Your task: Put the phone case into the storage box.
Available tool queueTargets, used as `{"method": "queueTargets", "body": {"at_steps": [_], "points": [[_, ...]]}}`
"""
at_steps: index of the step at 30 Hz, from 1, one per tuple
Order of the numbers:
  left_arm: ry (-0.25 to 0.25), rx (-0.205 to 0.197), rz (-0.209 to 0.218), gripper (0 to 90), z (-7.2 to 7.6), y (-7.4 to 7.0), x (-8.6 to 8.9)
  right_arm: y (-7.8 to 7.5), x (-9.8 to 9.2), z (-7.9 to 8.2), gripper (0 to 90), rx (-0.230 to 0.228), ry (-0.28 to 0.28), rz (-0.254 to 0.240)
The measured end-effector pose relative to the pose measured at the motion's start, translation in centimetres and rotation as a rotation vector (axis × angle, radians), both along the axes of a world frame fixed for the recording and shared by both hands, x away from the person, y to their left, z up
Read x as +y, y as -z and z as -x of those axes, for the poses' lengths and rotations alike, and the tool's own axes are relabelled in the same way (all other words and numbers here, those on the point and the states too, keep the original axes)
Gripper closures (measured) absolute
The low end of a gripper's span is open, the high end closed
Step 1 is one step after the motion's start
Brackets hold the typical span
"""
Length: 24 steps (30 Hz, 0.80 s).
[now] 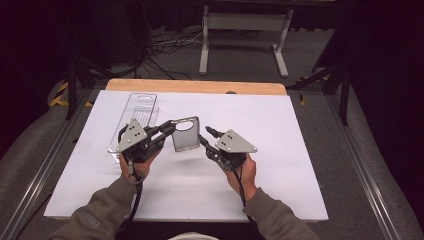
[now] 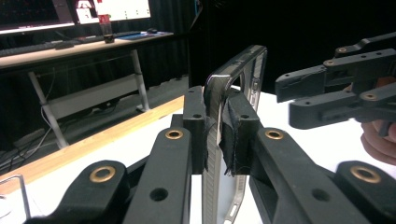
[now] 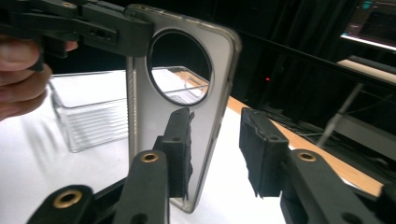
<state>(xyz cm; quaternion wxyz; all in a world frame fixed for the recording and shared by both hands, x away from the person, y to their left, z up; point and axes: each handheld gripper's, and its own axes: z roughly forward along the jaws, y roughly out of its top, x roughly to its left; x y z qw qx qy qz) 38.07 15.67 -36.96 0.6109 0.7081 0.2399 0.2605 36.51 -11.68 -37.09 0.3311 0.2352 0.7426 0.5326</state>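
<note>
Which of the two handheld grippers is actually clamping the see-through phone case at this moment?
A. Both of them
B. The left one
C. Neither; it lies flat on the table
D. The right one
B: the left gripper pinches the top edge of the phone case between its pads, while the right gripper stands open, its far jaw clear of the case.

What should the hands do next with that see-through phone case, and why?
Probably draw the right gripper back a little. Its jaws stand apart with the phone case edge between them, while the left gripper is clamped on the case's rim, holding it upright above the table.
</note>
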Motion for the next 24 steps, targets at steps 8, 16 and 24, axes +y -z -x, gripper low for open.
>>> {"method": "queueTargets", "body": {"at_steps": [8, 16, 24], "points": [[-0.011, -0.008, -0.002, 81.2, -0.1, -0.3, 0.9, 0.2, -1.5, 0.4, 41.8, -0.003, 0.002, -0.021], [-0.011, -0.013, -0.008, 81.3, -0.1, -0.4, 1.2, 0.9, -2.5, 0.6, 36.8, 0.021, -0.008, -0.004], [-0.004, -0.015, -0.012, 81.3, -0.2, -0.4, 1.3, 1.4, -3.7, 1.1, 35.1, 0.027, -0.003, 0.018]]}}
